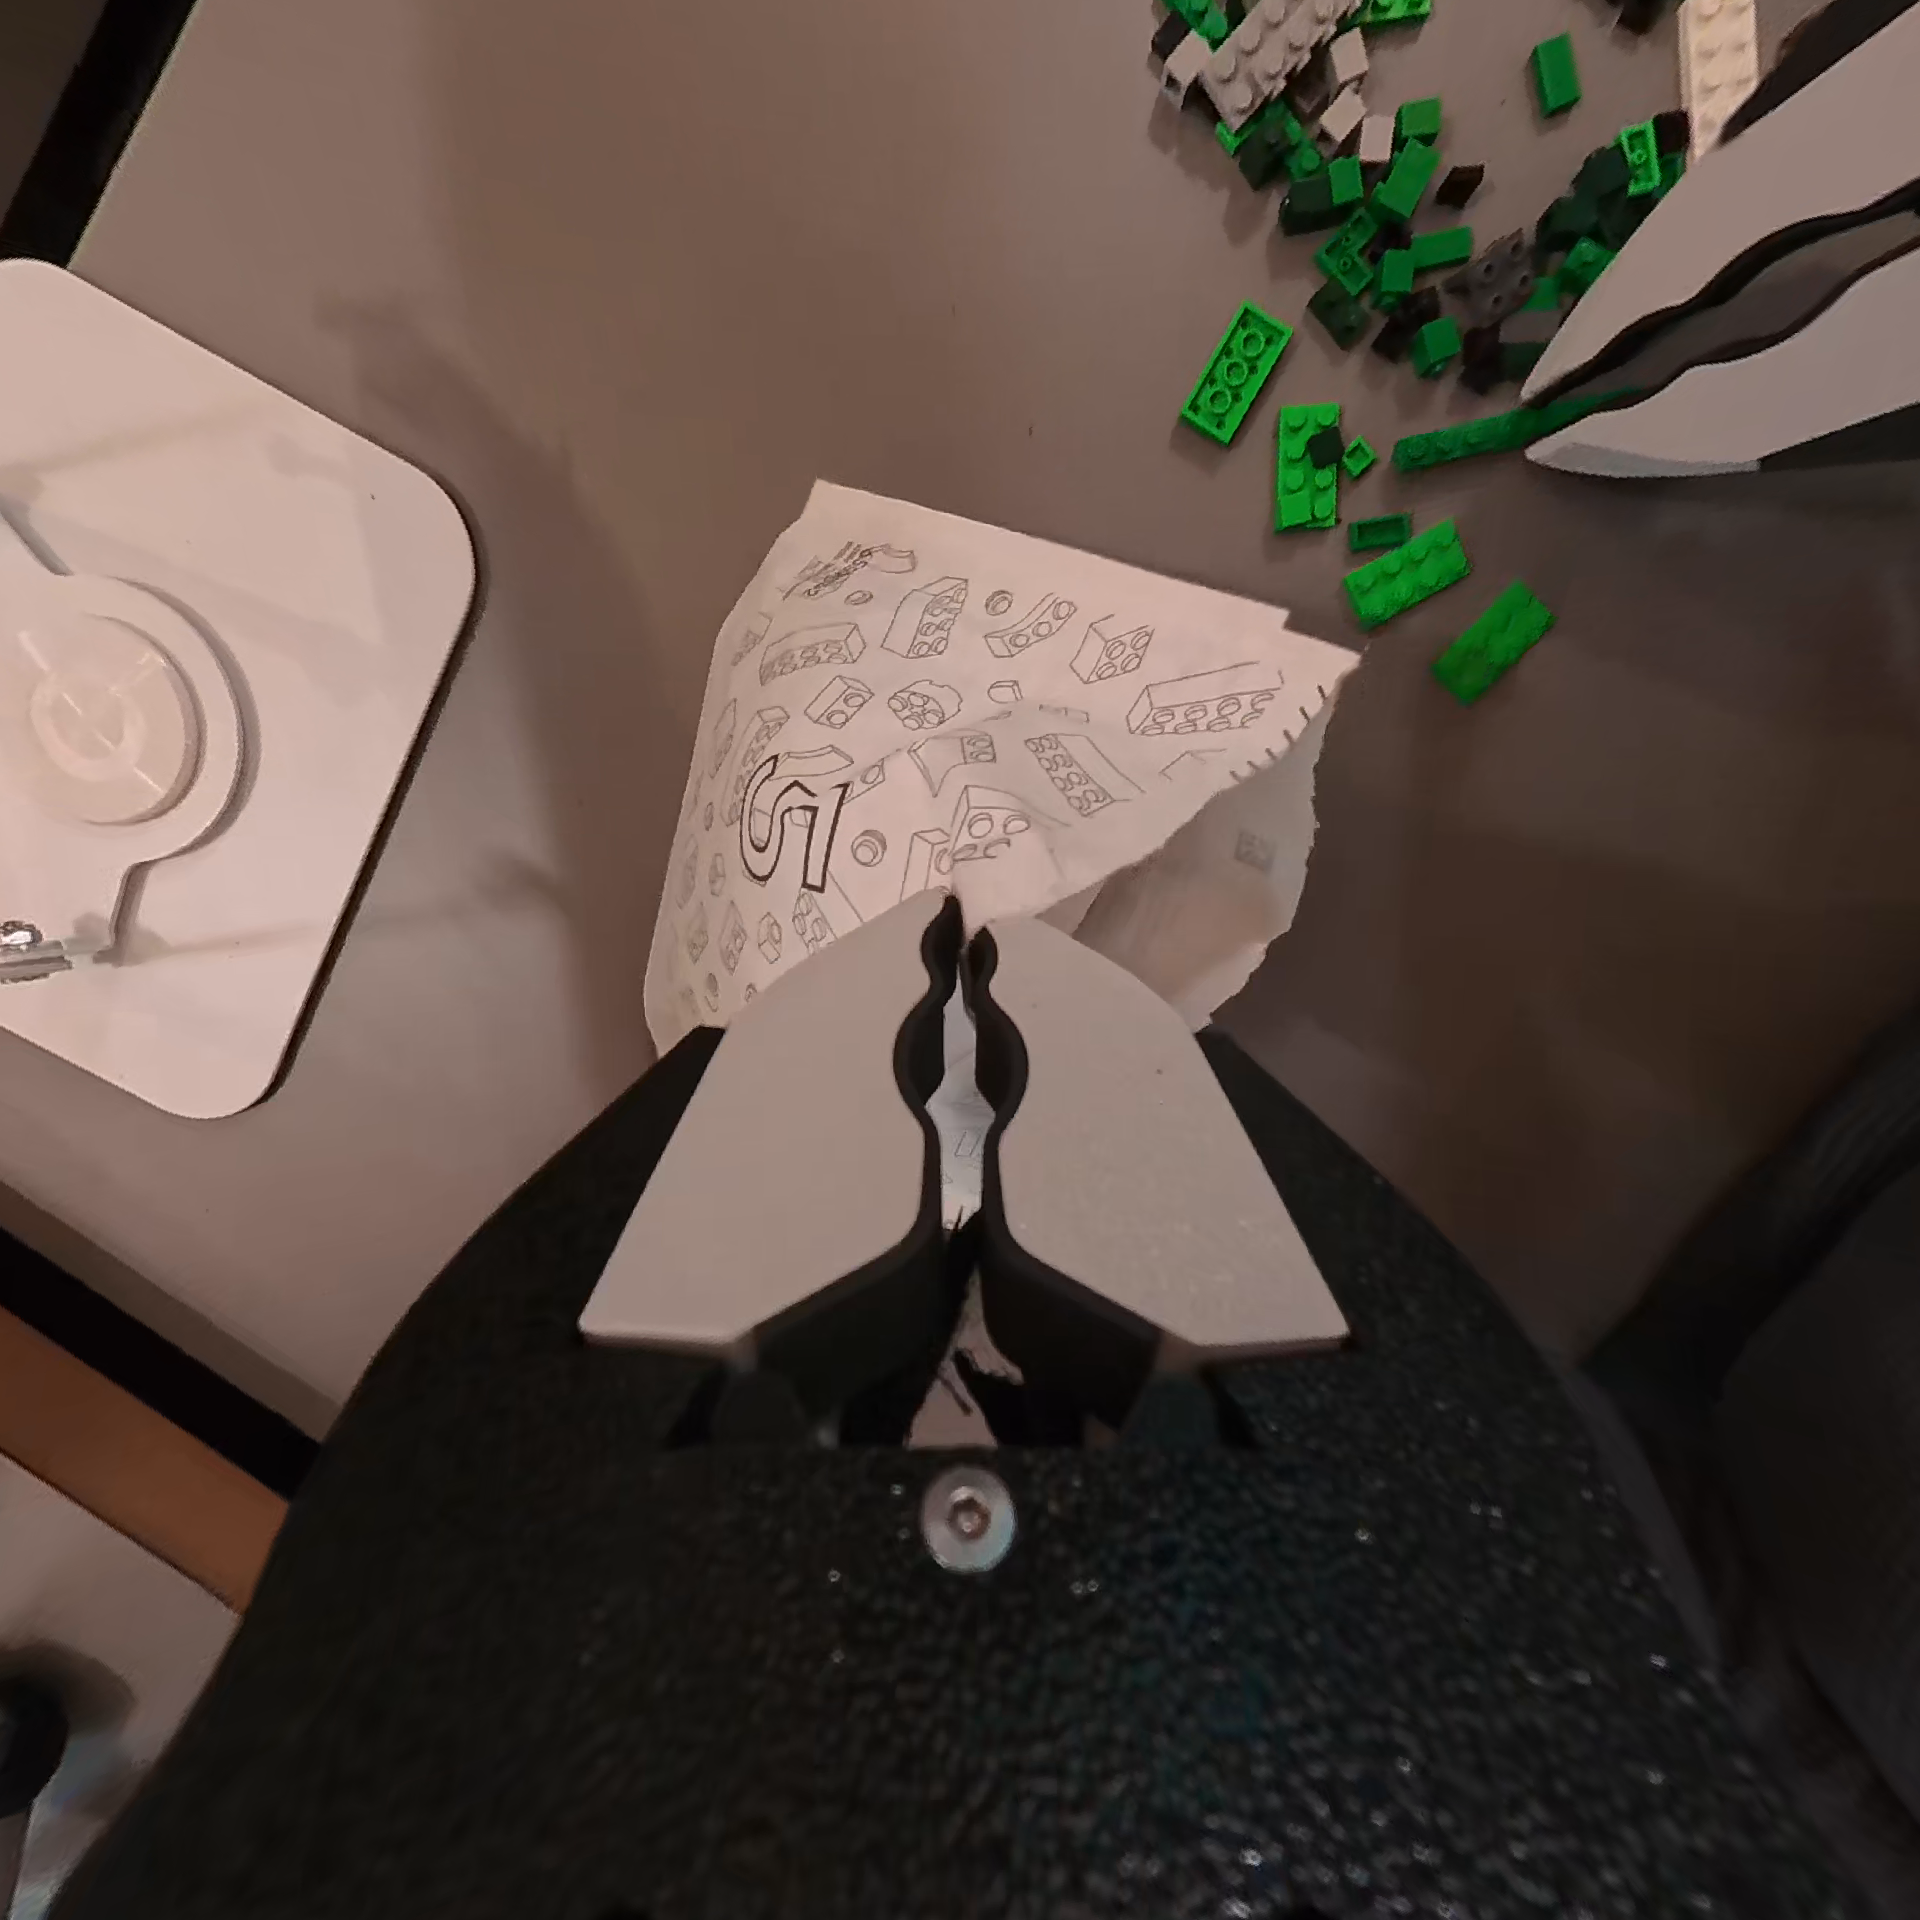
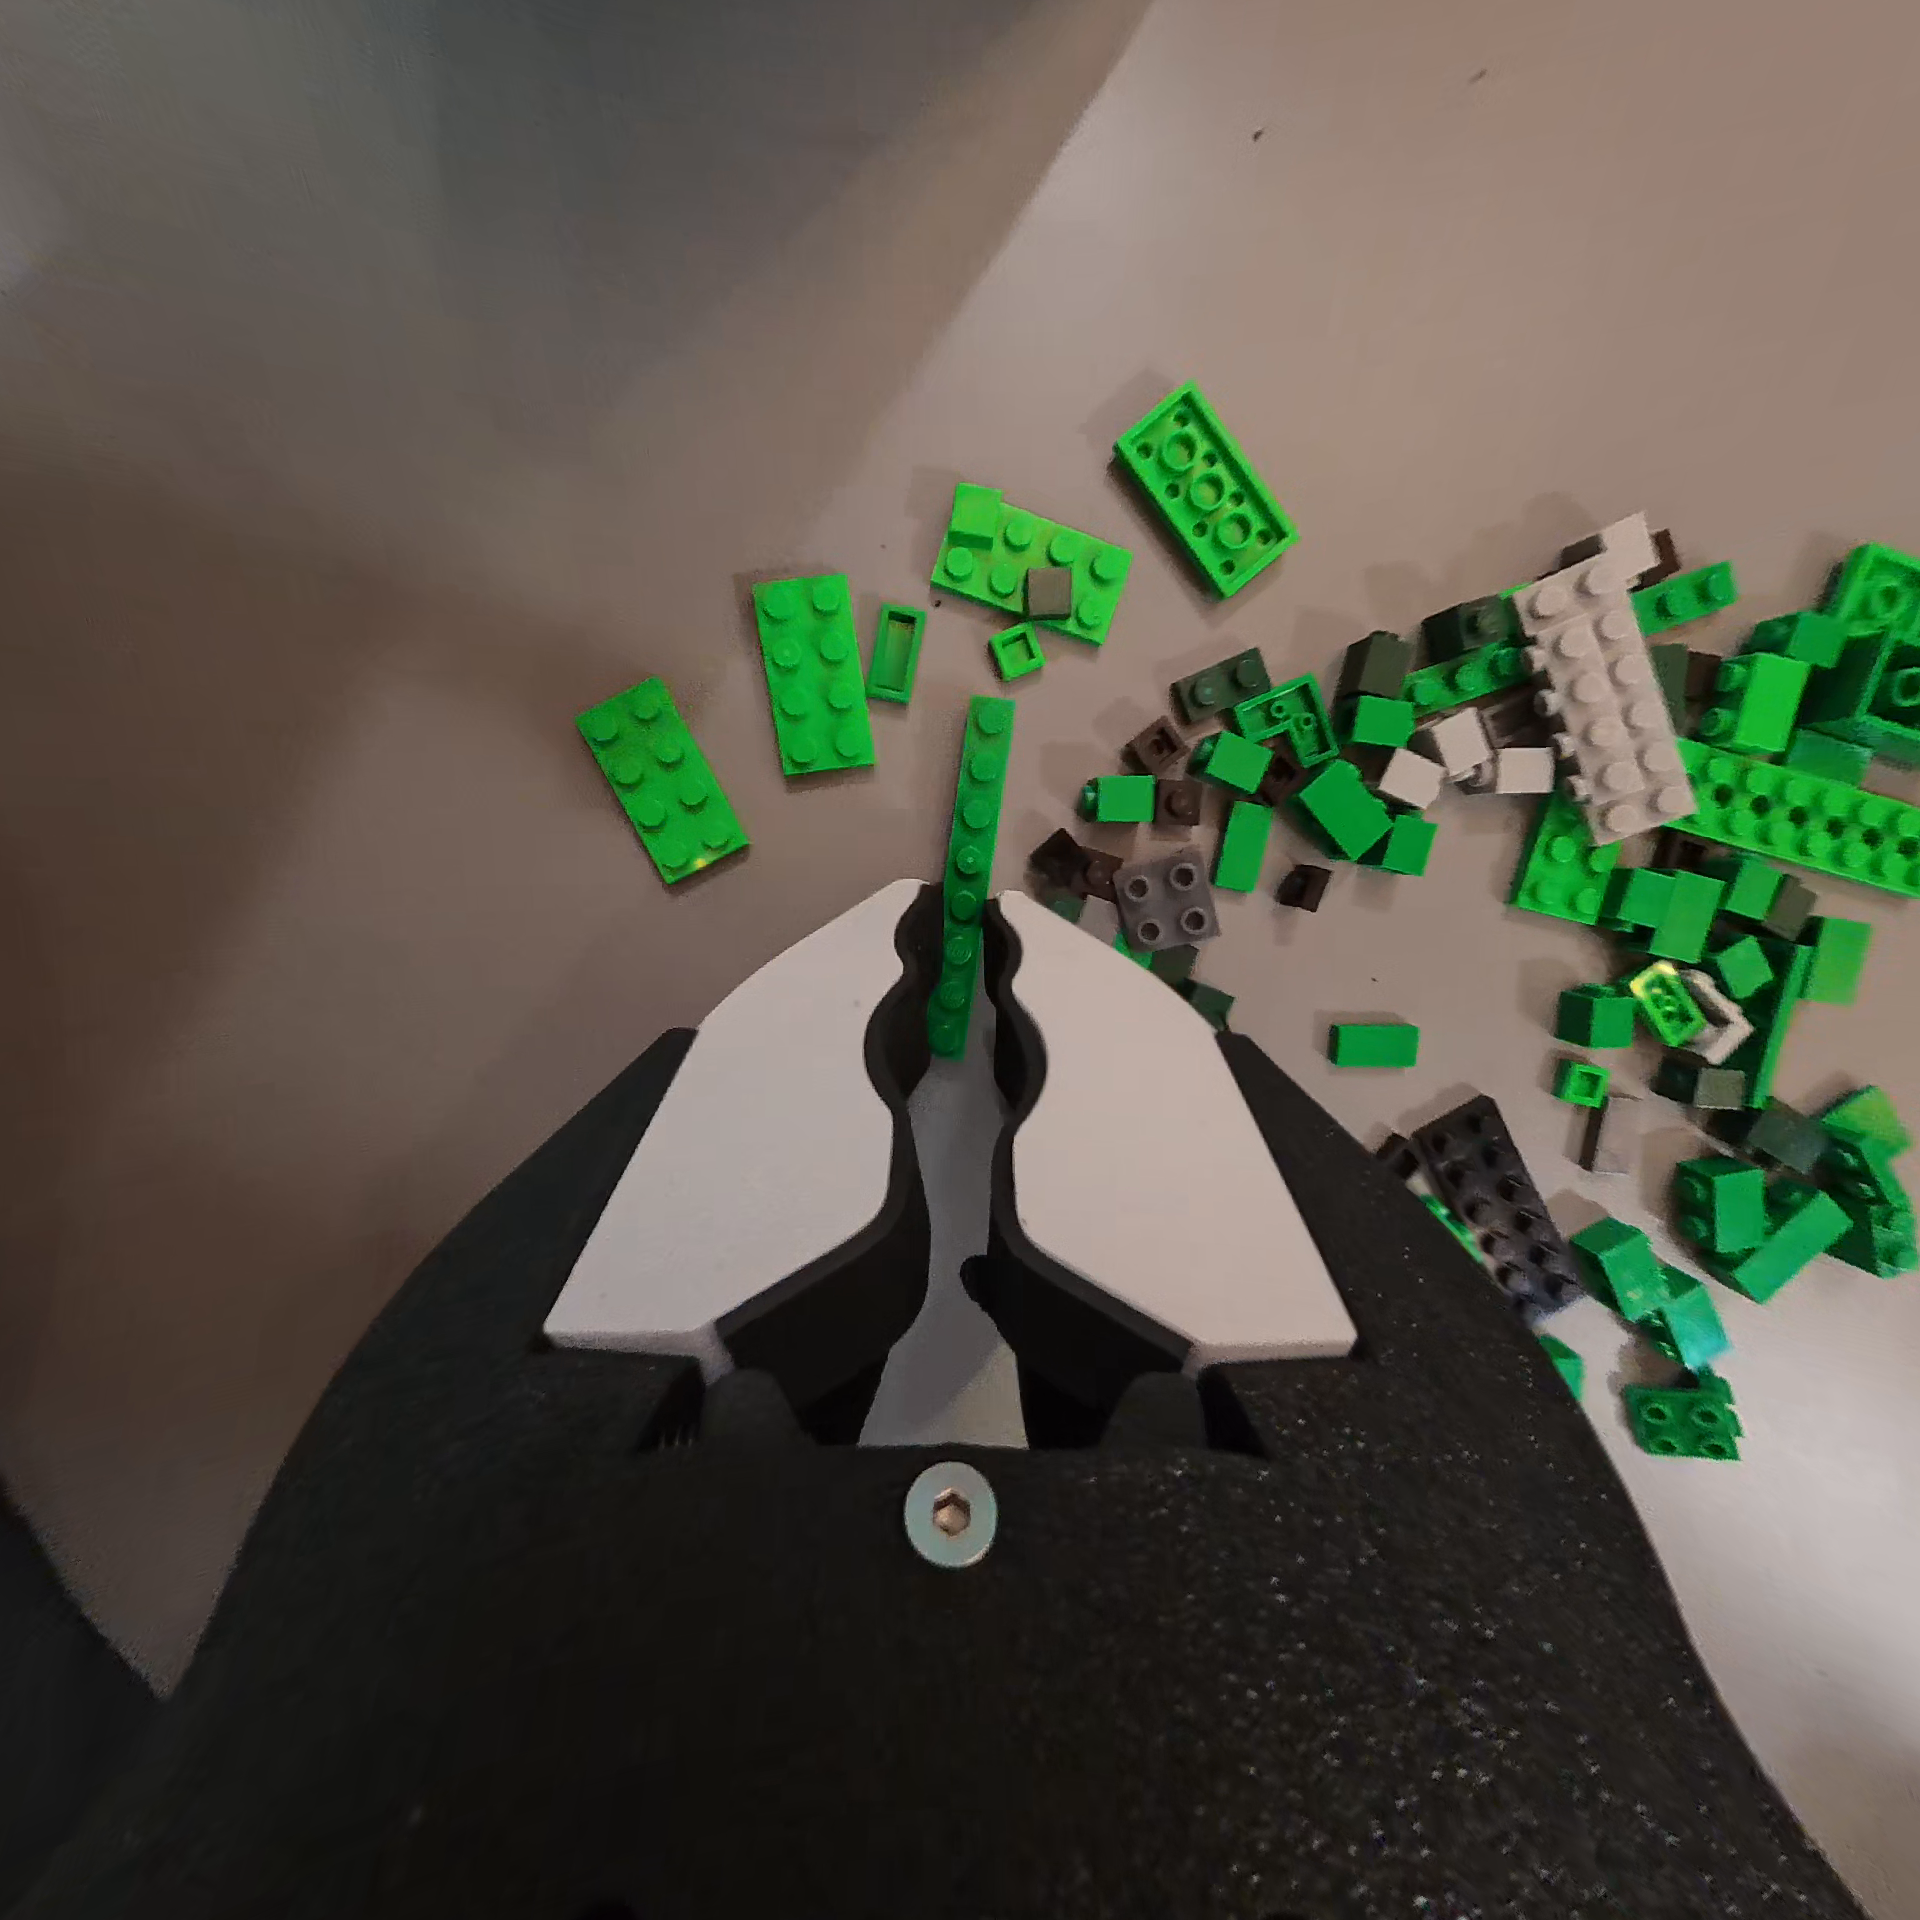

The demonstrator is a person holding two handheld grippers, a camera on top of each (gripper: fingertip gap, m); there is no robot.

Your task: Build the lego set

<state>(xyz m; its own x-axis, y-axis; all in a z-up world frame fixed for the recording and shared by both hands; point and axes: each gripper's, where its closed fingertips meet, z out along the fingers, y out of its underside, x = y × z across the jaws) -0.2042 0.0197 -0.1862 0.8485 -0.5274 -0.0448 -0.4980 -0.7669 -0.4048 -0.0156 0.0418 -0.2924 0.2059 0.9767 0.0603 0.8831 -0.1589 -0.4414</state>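
Note:
My left gripper [image 1: 961, 920] is shut on a torn white paper bag [image 1: 966, 707] printed with brick outlines, holding it above the grey table. My right gripper [image 2: 961, 899] is shut on a long narrow green plate [image 2: 977, 831], which sticks out forward past the fingertips. The right gripper also shows in the left wrist view [image 1: 1548, 421] at the upper right, with the green plate [image 1: 1475, 442] in it. A pile of green, grey and black lego pieces [image 2: 1558, 852] lies to the right of the right gripper. Several flat green plates [image 2: 810, 686] lie spread beyond its tips.
A white square base with a clear round part [image 1: 156, 675] sits on the table at the left in the left wrist view. The table's dark edge [image 1: 104, 135] runs along the far left. A long light-grey brick [image 2: 1600, 707] lies on top of the pile.

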